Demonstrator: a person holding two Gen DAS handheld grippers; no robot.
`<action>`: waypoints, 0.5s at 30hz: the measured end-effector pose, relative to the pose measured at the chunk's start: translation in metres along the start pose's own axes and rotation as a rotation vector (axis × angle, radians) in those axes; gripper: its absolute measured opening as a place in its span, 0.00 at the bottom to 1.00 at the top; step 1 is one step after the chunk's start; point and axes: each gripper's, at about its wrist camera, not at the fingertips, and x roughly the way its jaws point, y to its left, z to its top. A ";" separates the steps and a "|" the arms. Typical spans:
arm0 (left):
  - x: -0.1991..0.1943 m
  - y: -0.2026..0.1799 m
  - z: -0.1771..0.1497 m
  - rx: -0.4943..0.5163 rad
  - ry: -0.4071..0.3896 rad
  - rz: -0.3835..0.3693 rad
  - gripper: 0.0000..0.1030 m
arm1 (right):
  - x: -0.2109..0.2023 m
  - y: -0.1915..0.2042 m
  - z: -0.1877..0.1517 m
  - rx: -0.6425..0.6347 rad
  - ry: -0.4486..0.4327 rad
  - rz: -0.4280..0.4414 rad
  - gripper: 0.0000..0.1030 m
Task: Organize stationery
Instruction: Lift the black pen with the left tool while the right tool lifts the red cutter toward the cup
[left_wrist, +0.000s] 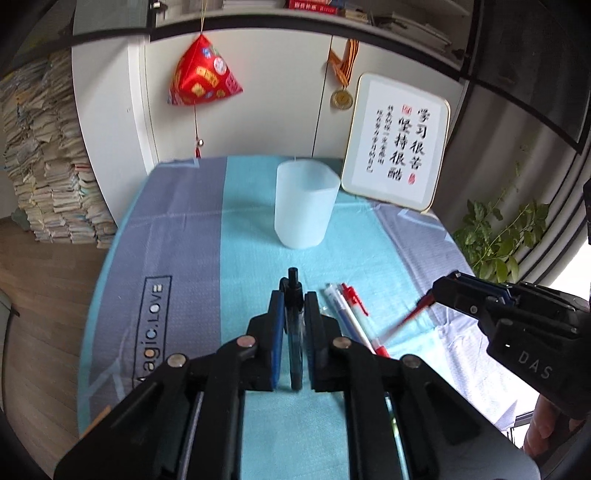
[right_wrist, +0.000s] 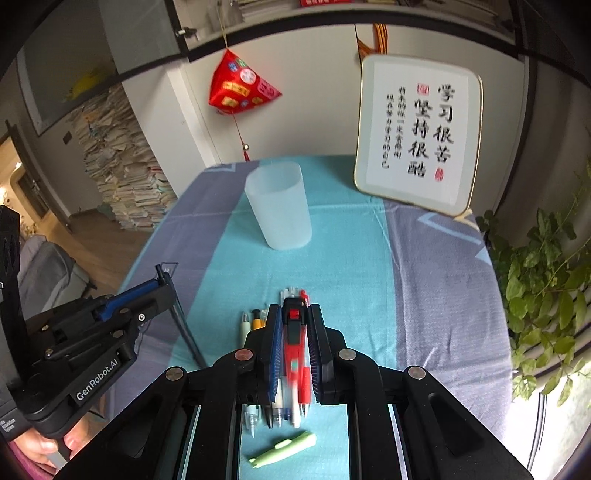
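The left gripper (left_wrist: 293, 314) is clamped on a dark pen (left_wrist: 294, 332), which lies along its fingers with the cap end poking out toward the cup (left_wrist: 304, 205). The right gripper (right_wrist: 293, 343) is likewise closed on a red pen (right_wrist: 294, 339), also gripped lengthwise. Both pens look clear of the counter (left_wrist: 184, 229), and the cup stands upright, well ahead of both grippers, near the middle of the blue cloth.

The step in hand seems to be carrying each pen to the cup and dropping it in. To do it well, I would bring one gripper over the rim at a time so the two do not crowd each other, tip the pen nearer to upright so its lower end goes in first, and let go only once that end is well inside. The cup looks light, so a nudge on the rim could shift or topple it.

More pens wait on the counter: a white pen (left_wrist: 349, 317) with a red-clipped one beside it just right of the left gripper, and in the right wrist view a cluster (right_wrist: 255, 321) under the right gripper plus a green pen (right_wrist: 284, 448) lying apart, nearer the camera.

The frosted wall hides whatever the cup may hold. The cluster is half covered by the gripper, so its count is unclear. The pens' rear ends are lost between the fingers, and both views are slightly blurred.
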 end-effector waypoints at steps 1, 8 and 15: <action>-0.003 0.001 0.001 0.002 -0.008 -0.001 0.09 | -0.004 0.002 0.001 -0.002 -0.008 0.000 0.14; -0.020 0.000 0.012 0.026 -0.061 0.004 0.09 | -0.019 0.008 0.005 -0.018 -0.045 -0.007 0.14; -0.027 -0.002 0.026 0.043 -0.090 0.002 0.08 | -0.025 0.012 0.015 -0.044 -0.066 -0.013 0.14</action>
